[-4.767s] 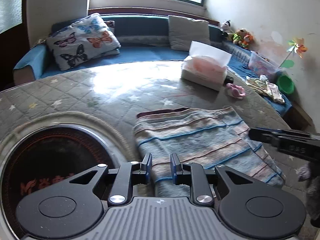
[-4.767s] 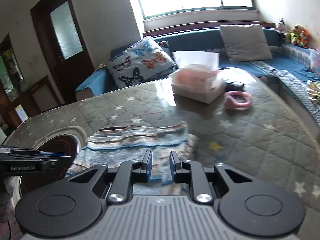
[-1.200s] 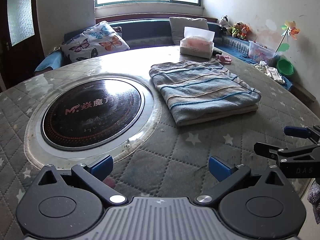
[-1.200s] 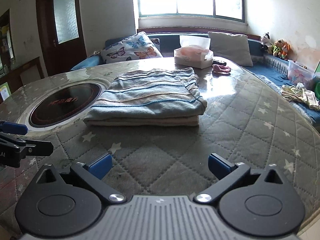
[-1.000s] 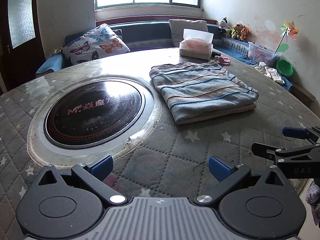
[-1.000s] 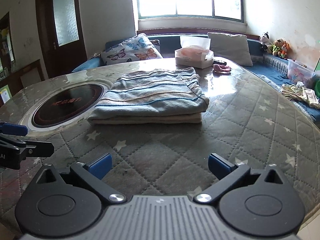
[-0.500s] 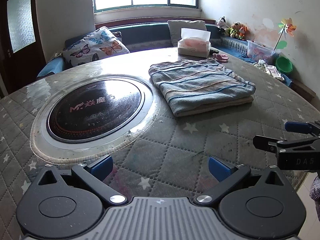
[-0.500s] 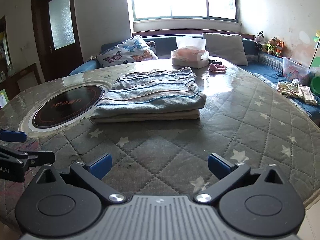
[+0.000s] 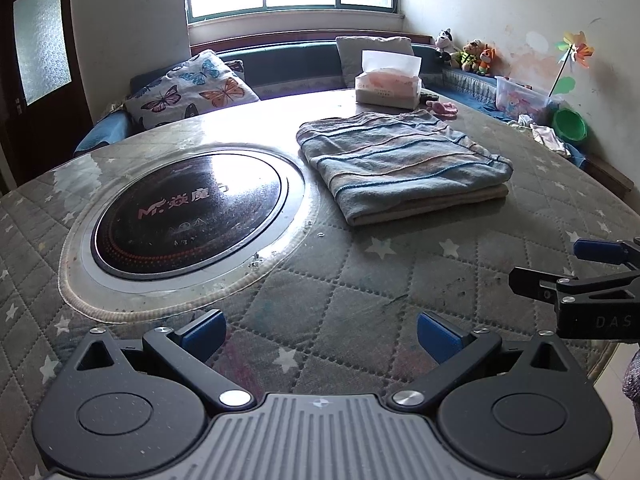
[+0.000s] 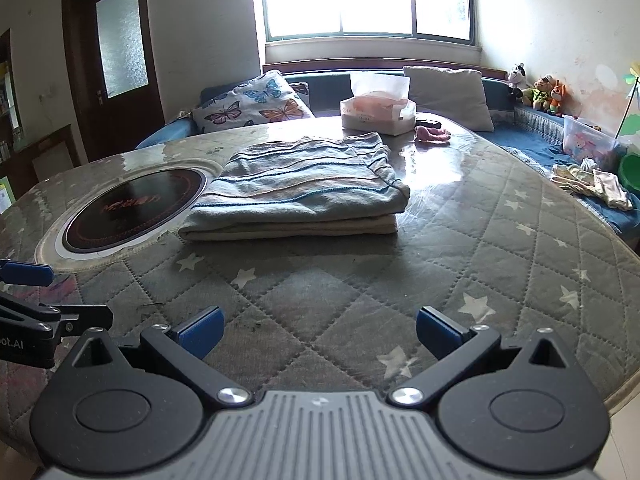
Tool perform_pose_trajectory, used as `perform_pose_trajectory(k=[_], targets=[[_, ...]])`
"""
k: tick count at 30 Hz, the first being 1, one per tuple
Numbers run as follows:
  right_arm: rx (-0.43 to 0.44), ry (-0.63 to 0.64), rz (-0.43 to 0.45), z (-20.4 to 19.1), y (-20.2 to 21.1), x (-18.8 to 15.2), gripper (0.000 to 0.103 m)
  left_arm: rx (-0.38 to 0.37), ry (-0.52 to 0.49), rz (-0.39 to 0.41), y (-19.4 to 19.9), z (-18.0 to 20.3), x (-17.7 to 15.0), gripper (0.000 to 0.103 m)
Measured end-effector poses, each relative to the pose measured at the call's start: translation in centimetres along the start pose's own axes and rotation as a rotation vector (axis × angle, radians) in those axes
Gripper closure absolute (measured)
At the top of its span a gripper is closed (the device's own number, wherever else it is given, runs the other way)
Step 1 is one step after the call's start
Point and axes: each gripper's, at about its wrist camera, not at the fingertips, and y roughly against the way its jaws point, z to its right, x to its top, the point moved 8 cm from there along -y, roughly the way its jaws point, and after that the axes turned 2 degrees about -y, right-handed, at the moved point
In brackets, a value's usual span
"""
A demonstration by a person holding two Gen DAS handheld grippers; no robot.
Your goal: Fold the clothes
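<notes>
Clothes [image 9: 400, 168] now lie folded in a tidy stack on the worktop [image 9: 360, 280], beside the round hob [image 9: 188, 212]. You have pulled your left claw [image 9: 320, 332] and right claw [image 10: 318, 330] back near the edge, both spread wide and empty; folding looks finished, though hidden layers may be uneven.

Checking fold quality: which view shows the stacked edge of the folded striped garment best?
The right wrist view: the folded striped garment presents its layered near edge squarely. The left wrist view shows mostly its top, with the edge oblique.
</notes>
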Motion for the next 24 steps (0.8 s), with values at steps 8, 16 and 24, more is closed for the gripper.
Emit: perform_pose_trajectory(k=[8, 16, 24], targets=[[0.000, -0.009, -0.004, 0.24, -0.22, -0.04, 0.000, -0.004, -0.013, -0.004, -0.26, 0.45, 0.05, 0.000], [-0.001, -0.005, -0.010, 0.17, -0.51, -0.13, 0.000, -0.008, -0.019, -0.004, -0.45, 0.73, 0.24, 0.000], [-0.003, -0.003, -0.016, 0.10, -0.62, -0.16, 0.000, -0.014, -0.023, -0.005, -0.52, 0.84, 0.38, 0.000]])
